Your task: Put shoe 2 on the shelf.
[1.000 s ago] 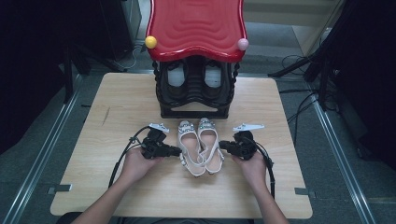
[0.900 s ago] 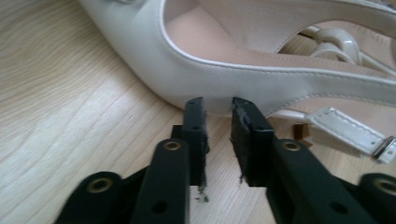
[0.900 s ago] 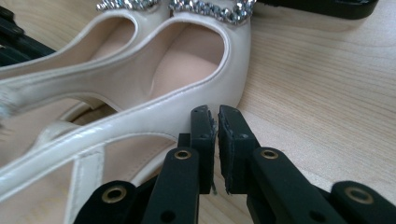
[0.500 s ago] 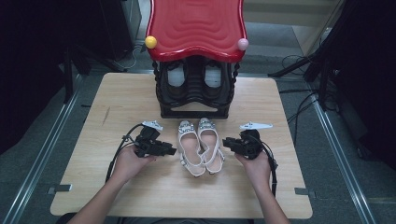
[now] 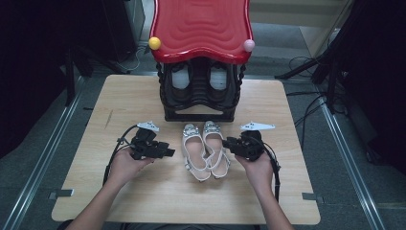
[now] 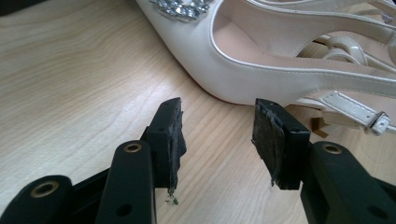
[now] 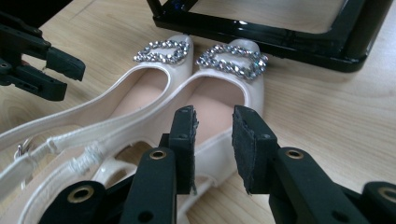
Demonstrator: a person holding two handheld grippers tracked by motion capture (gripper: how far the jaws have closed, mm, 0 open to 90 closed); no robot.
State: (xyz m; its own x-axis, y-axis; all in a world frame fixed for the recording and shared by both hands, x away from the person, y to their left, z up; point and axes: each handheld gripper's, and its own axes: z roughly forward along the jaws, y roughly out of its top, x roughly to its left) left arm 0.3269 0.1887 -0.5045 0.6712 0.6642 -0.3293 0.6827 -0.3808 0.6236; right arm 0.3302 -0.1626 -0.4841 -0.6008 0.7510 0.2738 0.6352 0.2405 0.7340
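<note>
- Worktop (image 5: pixel 119 96): pale wood board, with a black shoe rack (image 5: pixel 201 103) standing at its far middle under a red wavy top (image 5: pixel 201 26). Two dark shoes sit inside the rack.
- Pair of white sandals (image 5: pixel 203 151): lying side by side on the worktop just in front of the rack, jewelled toes toward it, straps toward the person. They rest level and touch each other.
- Left hand-held gripper (image 5: pixel 167 152): just beside the left sandal's outer side. Its jaws have just been opening and stand well apart, nothing between them; the sandal's side wall (image 6: pixel 261 79) lies just beyond the pads.
- Right hand-held gripper (image 5: pixel 229 143): at the right sandal's outer edge. Its jaws have just been opening and stand partly apart, gripping nothing; the right sandal (image 7: pixel 224 98) shows behind the gap.
- Judgement: the pair appears set down and released. To finish well, draw both hand-held grippers straight outward, clear of the straps (image 7: pixel 70 135), so no buckle snags and the pair keeps its alignment.
</note>
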